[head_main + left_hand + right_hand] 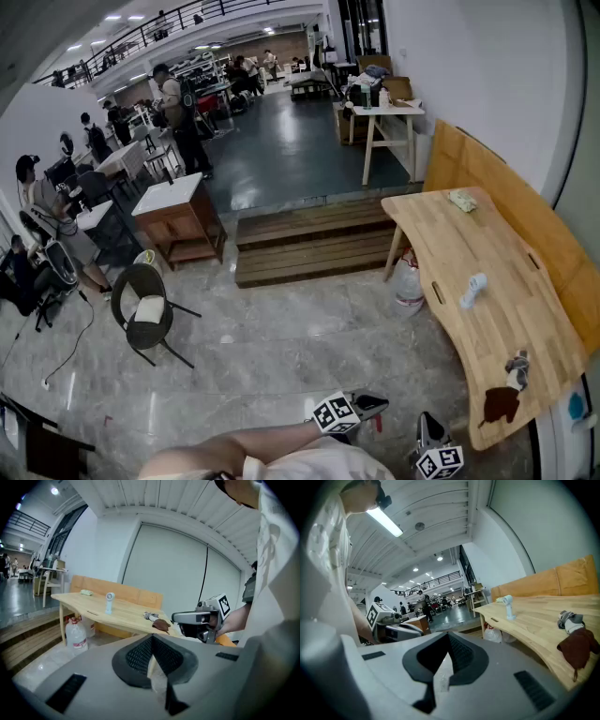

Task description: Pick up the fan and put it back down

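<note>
The fan (473, 289), a small pale blue hand-held one, lies about midway along the wooden table (487, 253) at the right. It shows as upright in the left gripper view (109, 603) and in the right gripper view (507, 605). Both grippers hang low in front of me, over the floor and well short of the table. The jaws of my left gripper (375, 405) are shut on nothing, their dark pads meeting (152, 660). Beside it, my right gripper (427, 422) is likewise shut and empty (449, 660). Each gripper shows in the other's view, the right one (199, 620) and the left one (393, 623).
A brown cloth (500, 405) and a grey object (517, 367) lie on the table's near end, a green item (462, 200) at its far end. A water jug (409, 281) stands under the table. Wooden steps (309, 244), a black chair (145, 309) and several people lie further off.
</note>
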`<action>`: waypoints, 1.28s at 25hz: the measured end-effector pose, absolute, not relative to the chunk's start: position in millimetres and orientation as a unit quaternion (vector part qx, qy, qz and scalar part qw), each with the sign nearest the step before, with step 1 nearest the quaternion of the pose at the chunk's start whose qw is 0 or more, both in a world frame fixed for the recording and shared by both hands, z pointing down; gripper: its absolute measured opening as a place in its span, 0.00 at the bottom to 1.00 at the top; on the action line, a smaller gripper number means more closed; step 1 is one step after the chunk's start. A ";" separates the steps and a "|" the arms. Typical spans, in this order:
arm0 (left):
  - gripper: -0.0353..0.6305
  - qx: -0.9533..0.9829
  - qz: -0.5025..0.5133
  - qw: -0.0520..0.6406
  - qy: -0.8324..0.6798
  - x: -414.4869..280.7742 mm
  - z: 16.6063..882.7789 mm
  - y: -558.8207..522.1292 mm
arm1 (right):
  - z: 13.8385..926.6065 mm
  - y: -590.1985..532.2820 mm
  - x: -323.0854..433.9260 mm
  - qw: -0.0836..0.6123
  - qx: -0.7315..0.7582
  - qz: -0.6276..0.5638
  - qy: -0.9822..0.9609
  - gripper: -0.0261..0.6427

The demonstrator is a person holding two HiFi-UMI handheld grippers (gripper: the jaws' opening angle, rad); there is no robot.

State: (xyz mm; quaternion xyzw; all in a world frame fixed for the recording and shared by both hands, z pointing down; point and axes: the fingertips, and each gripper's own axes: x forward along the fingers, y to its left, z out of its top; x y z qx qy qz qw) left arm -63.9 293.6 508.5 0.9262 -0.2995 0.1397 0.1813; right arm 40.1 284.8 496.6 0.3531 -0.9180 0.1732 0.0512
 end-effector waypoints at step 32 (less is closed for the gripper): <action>0.07 0.927 0.138 0.191 -0.291 -70.4 511.5 168.2 | 498.7 156.0 47.0 0.048 0.390 0.197 -0.898 0.06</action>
